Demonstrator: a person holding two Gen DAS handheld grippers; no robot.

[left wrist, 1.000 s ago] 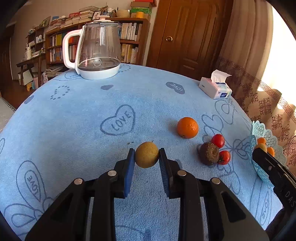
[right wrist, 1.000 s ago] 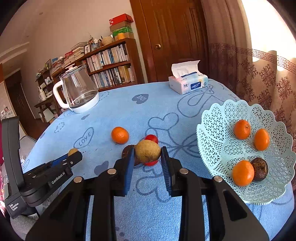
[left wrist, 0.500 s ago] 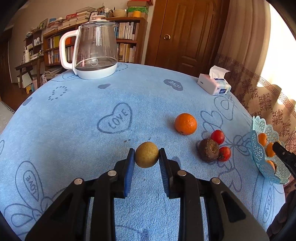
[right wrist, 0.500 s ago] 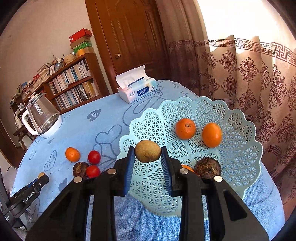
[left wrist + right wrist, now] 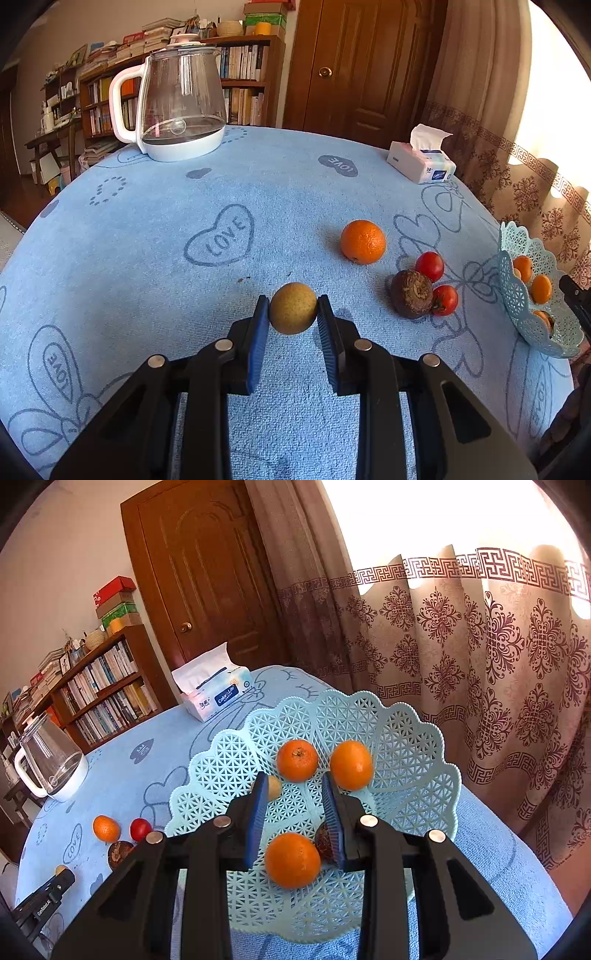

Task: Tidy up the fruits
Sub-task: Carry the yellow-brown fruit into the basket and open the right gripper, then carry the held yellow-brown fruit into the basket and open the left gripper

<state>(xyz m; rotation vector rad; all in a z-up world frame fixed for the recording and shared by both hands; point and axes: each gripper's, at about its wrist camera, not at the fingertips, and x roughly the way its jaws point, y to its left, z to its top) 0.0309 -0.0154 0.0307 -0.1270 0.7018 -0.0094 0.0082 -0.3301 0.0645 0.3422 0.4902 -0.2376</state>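
- While the round tan fruit (image 5: pixel 293 308) is clamped at its widest part between the blue pads of the left tool (image 5: pixel 292 300), it is held clear above the blue tabletop (image 5: pixel 147 221); the jaws are closed only as far as the fruit allows.
- The fruit is judged to be light, firm and smooth-skinned, so a hold across the middle is advised. Off centre, a round body could be squeezed out forward.
- The jaws of the right tool (image 5: pixel 294 777) are seen narrowly apart with nothing pressed between the pads. A second tan fruit (image 5: pixel 274 787) lies in the basket (image 5: pixel 406 746), just beyond the tool's left finger.
- Three oranges and a dark fruit are also carried by the basket below and ahead of the right tool. Its lattice is thought to be thin and springy, so fruit should be lowered in rather than dropped.
- Ahead and right of the left tool, an orange (image 5: pixel 363 242), a dark rough fruit (image 5: pixel 412 293) and two red tomatoes (image 5: pixel 429 266) are left on the tabletop. The tomatoes are probably soft and best gripped gently.
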